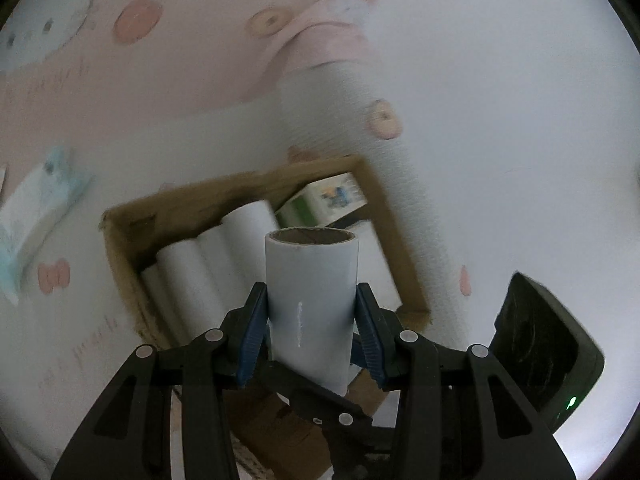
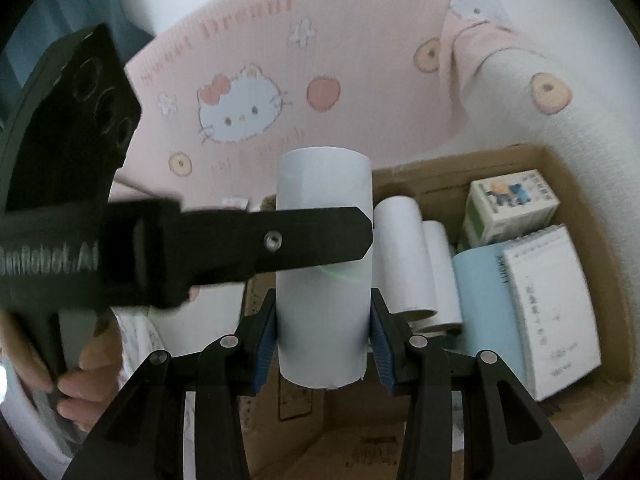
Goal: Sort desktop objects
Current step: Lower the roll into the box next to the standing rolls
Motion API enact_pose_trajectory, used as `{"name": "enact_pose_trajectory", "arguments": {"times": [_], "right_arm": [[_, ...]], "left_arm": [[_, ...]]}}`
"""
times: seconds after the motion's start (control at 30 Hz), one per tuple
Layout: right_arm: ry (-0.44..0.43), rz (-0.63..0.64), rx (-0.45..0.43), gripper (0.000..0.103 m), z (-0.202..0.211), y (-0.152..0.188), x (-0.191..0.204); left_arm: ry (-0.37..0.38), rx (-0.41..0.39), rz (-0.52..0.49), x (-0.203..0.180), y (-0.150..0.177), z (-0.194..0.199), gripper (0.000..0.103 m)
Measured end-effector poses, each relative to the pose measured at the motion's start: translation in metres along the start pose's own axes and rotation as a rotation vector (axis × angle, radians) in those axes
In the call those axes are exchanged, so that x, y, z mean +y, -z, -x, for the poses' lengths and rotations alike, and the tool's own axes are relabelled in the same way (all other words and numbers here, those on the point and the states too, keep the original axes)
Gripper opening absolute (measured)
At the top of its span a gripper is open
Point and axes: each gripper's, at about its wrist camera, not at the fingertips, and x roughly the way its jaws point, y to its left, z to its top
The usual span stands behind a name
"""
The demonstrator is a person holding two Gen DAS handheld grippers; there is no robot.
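Holding: each claw grips a white roll upright above a cardboard box.
Left claw: its blue pads press both sides of a white roll; the brown cardboard core shows at the roll's top end.
Right claw: its blue pads are closed on the sides of a second white roll, which stands upright between them.
Cardboard box: open-topped, resting on a printed cloth; in the right wrist view it lies to the right of and behind the held roll.
Box contents: two white rolls lying side by side, a light blue booklet, a spiral notepad lying on it, and a small printed carton at the far corner.
Left view of box: several white rolls lie in a row inside, the carton beyond them.
Cloth: pink and white, with cartoon cat faces, bows and round biscuit shapes.
Other claw in right view: the left claw's black finger crosses in front of the right claw's roll; a person's fingers grip its handle at lower left.
Right edge of left view: a black device with a small green light.
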Motion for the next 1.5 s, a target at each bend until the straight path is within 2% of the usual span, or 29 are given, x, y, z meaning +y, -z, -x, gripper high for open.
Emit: {"name": "enact_pose_trajectory", "arguments": {"times": [0.17, 0.47, 0.6, 0.93, 1.13, 1.33, 1.5], "right_arm": [[-0.001, -0.028, 0.030, 0.039, -0.014, -0.002, -0.003], [0.048, -0.005, 0.079, 0.039, -0.032, -0.002, 0.008], [0.093, -0.001, 0.082, 0.039, -0.036, -0.001, 0.010], [0.138, 0.022, 0.098, 0.039, -0.048, -0.001, 0.012], [0.114, 0.012, 0.118, 0.039, -0.053, 0.004, 0.011], [0.125, 0.013, 0.106, 0.040, -0.040, 0.005, 0.010], [0.125, 0.023, 0.046, 0.040, -0.010, 0.007, 0.008]], "left_arm": [[-0.017, 0.036, 0.062, 0.013, -0.007, -0.009, 0.047], [-0.103, 0.089, 0.142, 0.022, -0.008, -0.016, 0.047], [-0.081, 0.140, 0.156, 0.028, -0.003, -0.015, 0.047], [-0.076, 0.128, 0.147, 0.037, -0.005, -0.018, 0.044], [-0.107, 0.150, 0.173, 0.040, -0.007, -0.024, 0.044], [-0.171, 0.173, 0.175, 0.034, -0.013, -0.031, 0.044], [-0.277, 0.185, 0.121, 0.025, -0.014, -0.038, 0.044]]}}
